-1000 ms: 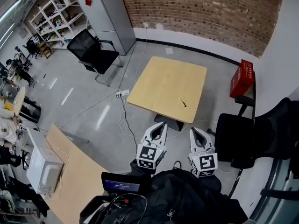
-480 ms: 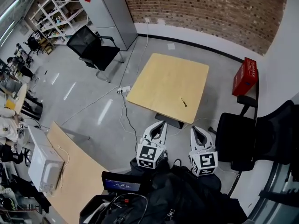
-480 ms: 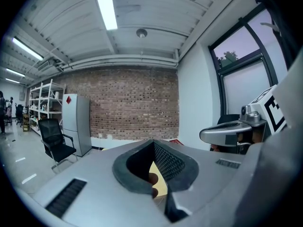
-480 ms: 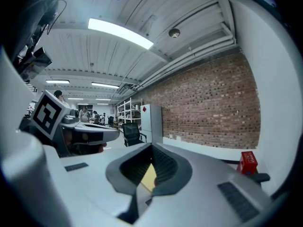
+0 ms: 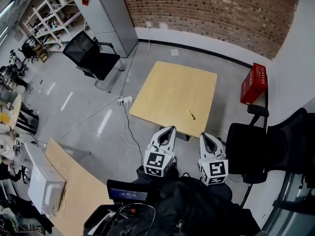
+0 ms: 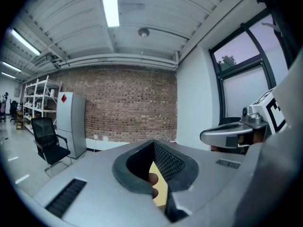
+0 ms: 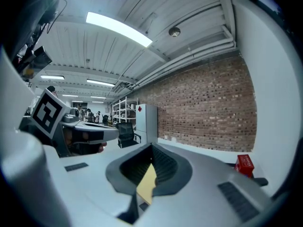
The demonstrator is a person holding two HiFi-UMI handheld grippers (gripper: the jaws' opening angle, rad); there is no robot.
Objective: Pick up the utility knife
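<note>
The left claw [image 5: 170, 130] and the right claw [image 5: 203, 135] are held side by side, close to the body and a little apart. Both are pointed forward, away from the body. The jaws of the left claw are seen pressed together at their tips, and nothing is held between them. The jaws of the right claw are closed the same way, and nothing is gripped.

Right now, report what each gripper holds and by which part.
Nothing is held. The left gripper and right gripper are shut, empty; the slim dark utility knife lies on the light wooden table.
</note>
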